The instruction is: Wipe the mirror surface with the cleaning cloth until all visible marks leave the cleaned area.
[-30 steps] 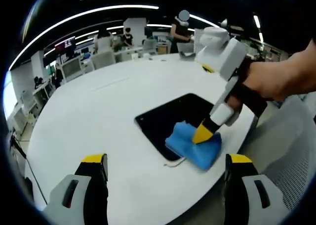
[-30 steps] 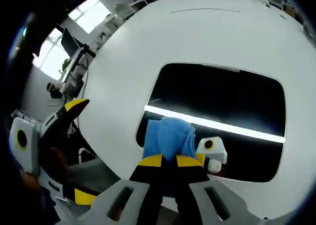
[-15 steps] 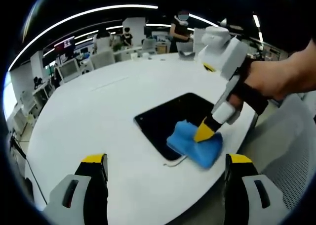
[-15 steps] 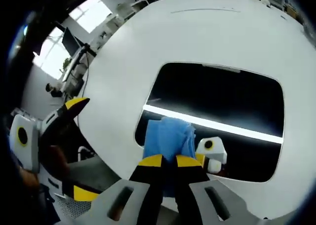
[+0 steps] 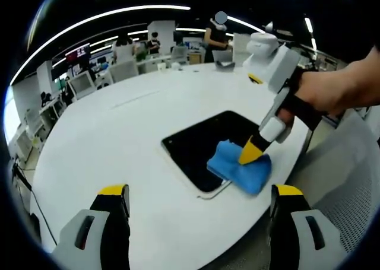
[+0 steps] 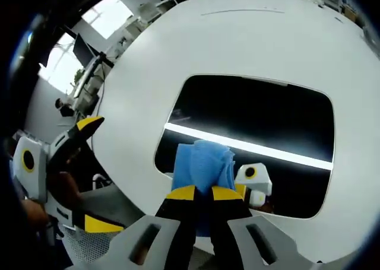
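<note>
One hand-held gripper [image 5: 252,154] presses cloth [image 5: 240,169] onto mirror [image 5: 199,145].

Open-plan office / lab floor. Big round white table [image 5: 107,139] up front; behind it rows of desks w/ monitors [image 5: 89,80] and office chairs [image 5: 124,71]. Long ceiling light strips [image 5: 119,12], dark ceiling. People [image 5: 215,35] standing among desks at back. Right gripper view: bright window [image 6: 110,18] and another monitor [image 6: 80,47] past table edge.
</note>
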The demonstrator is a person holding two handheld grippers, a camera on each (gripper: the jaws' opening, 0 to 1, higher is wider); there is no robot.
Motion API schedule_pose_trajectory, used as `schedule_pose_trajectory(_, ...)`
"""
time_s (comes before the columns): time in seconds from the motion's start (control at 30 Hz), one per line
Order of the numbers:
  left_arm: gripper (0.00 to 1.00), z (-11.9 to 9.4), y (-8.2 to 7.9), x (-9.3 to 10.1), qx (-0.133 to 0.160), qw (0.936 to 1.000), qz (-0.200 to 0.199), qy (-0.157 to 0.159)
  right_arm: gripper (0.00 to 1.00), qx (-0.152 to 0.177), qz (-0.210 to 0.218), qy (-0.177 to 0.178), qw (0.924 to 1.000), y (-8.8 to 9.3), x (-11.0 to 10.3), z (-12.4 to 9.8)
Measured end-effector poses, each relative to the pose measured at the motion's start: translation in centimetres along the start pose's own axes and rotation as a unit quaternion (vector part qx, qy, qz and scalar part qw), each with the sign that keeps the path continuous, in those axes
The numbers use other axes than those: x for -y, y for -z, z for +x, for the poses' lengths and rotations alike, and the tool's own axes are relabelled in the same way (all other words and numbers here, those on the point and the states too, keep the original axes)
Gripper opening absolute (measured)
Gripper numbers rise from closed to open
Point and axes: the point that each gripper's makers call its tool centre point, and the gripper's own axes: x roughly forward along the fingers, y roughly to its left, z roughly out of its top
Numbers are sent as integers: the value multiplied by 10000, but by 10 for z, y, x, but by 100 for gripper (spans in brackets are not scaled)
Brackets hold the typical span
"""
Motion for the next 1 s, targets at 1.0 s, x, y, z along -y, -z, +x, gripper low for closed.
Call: schedule_pose_trajectory(1.0, 99, 0, -1, -1, 38, 10000, -34, -14, 3, 3, 123, 28, 9999, 3, 23, -6)
